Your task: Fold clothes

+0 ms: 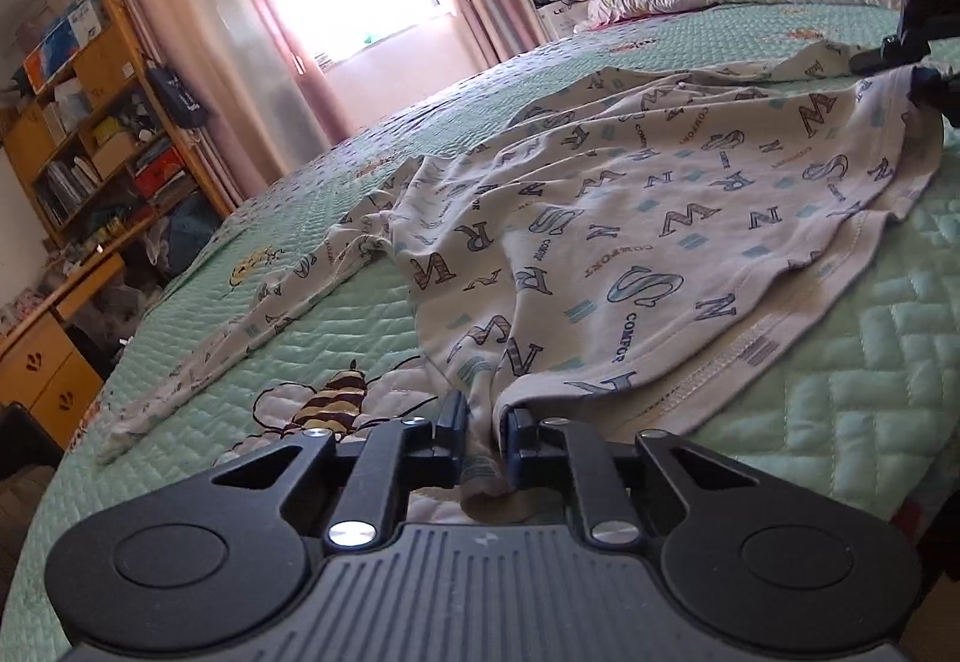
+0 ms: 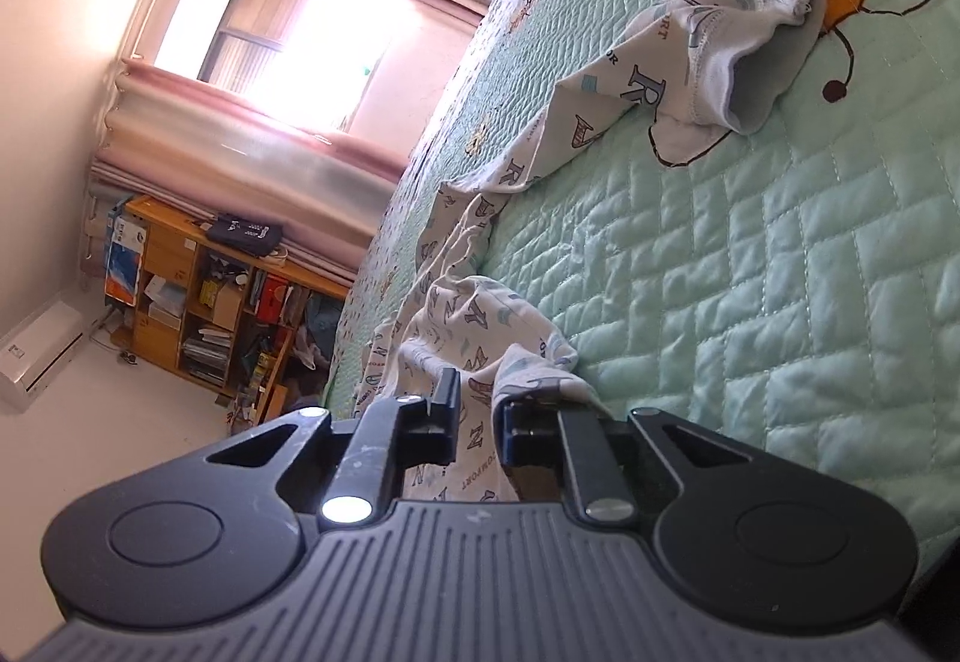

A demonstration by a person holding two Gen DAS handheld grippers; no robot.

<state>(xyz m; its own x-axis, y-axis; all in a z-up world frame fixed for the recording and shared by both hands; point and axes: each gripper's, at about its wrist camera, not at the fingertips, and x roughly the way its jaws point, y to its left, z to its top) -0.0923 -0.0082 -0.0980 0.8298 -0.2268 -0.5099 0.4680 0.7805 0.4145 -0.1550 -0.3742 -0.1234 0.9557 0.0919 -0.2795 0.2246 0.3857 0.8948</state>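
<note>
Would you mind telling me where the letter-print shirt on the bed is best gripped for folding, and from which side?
Grip the letter-print shirt at its stitched hem corners, coming in low from the near edge of the green quilt. The hem lies closest and its doubled edge gives the pads something firm. The left gripper and right gripper are each already shut on a bunch of that cloth.

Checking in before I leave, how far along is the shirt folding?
Barely begun. Done: nothing; the shirt lies spread and rumpled on the bed, no fold visible. In hand: the left gripper and right gripper each pinch its fabric. Left: every fold.
</note>
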